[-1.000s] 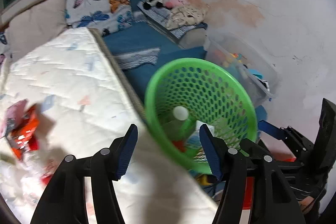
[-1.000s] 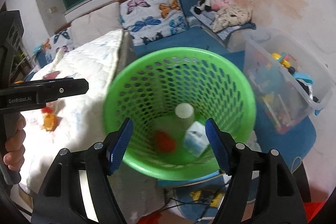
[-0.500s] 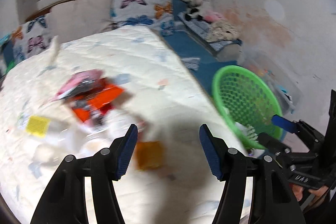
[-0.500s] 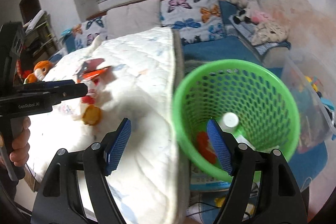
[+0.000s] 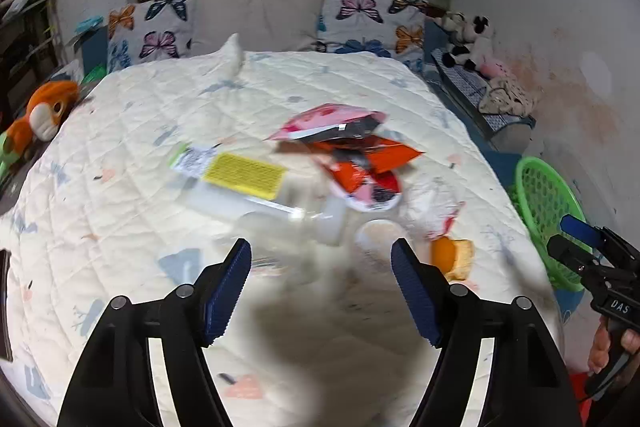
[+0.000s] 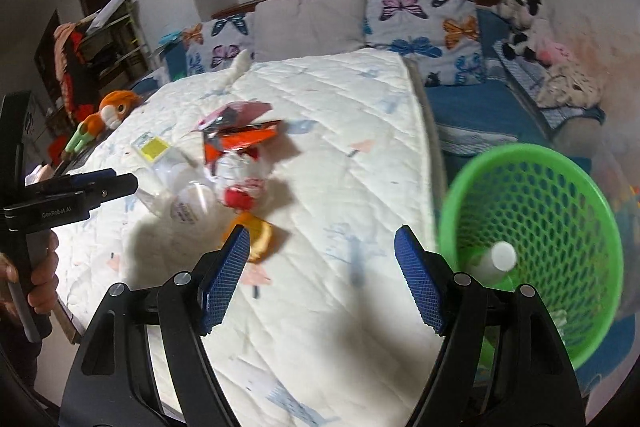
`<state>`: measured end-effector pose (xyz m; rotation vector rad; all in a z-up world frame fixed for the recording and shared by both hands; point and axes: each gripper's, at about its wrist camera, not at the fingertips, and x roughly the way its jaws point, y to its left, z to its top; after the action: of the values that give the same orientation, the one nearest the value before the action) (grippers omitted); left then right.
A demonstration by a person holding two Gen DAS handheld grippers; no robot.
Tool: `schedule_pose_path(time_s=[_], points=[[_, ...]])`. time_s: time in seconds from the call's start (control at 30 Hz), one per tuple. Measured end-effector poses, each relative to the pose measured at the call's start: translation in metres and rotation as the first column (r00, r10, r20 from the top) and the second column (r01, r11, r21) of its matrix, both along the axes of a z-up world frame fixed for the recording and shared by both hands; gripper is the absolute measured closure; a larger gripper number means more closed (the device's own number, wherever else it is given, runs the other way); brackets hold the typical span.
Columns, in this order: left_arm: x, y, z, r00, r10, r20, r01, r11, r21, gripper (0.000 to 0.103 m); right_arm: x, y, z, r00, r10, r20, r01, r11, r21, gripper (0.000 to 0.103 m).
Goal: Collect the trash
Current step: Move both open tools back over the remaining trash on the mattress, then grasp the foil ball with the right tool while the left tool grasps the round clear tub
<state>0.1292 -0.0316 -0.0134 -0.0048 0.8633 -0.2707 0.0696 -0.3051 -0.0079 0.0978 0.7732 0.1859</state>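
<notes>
On bed: trash pile mid-quilt [image 5: 120, 131], wrappers [image 5: 352, 147] behind, clear bottle [image 5: 256, 195] w/ yellow label in front.
L gripper [image 5: 320, 259]: jaws just been opening, now wide, nothing btwn; bottle just ahead, long axis running across the gap, a bit left of centre.
R gripper [image 6: 320, 255]: wide, empty; orange scrap [image 6: 260, 239] beside its left finger.
Nearer to bottle: L, I'd judge.
Basket [image 6: 532, 251]: off bed's right edge, white-capped item inside.

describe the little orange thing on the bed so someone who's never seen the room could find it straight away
Start at the white quilted mattress and find the pile of trash on it. On the side of the pile nearest the green basket lies the small orange piece, beside a crumpled white wrapper. It is the only rounded, plain orange thing; the red-orange snack packets are flat, printed foil.
</notes>
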Motion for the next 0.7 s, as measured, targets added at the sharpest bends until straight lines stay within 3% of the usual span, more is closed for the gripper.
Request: schedule_pose_path(time_s=[0.2,0.37,0.6,0.7], points=[[0.003,0.029,-0.017,0.999,0.048,-0.013,-0.048,0.999,-0.017,0.02,0.014,0.021,0.001,0.999,0.055,-0.003,-0.055,0.999,-0.004,0.028],[0.013,0.038,-0.029,0.999,0.045,-0.027,-0.046,0.998,-0.031,0.018,0.024,0.036,-0.001,0.996,0.085,-0.012,-0.085,0.996,-0.006,0.028],[0.026,0.038,-0.043,0.998,0.033,-0.047,-0.035,0.998,-0.051,0.019,0.037,0.052,-0.006,0.993,0.117,-0.027,-0.117,0.993,0.008,0.028],[0.029,0.04,-0.046,0.998,0.017,-0.053,-0.021,0.996,-0.082,0.025,0.043,0.055,-0.008,0.992,0.125,-0.03,-0.125,0.992,0.014,0.028]])
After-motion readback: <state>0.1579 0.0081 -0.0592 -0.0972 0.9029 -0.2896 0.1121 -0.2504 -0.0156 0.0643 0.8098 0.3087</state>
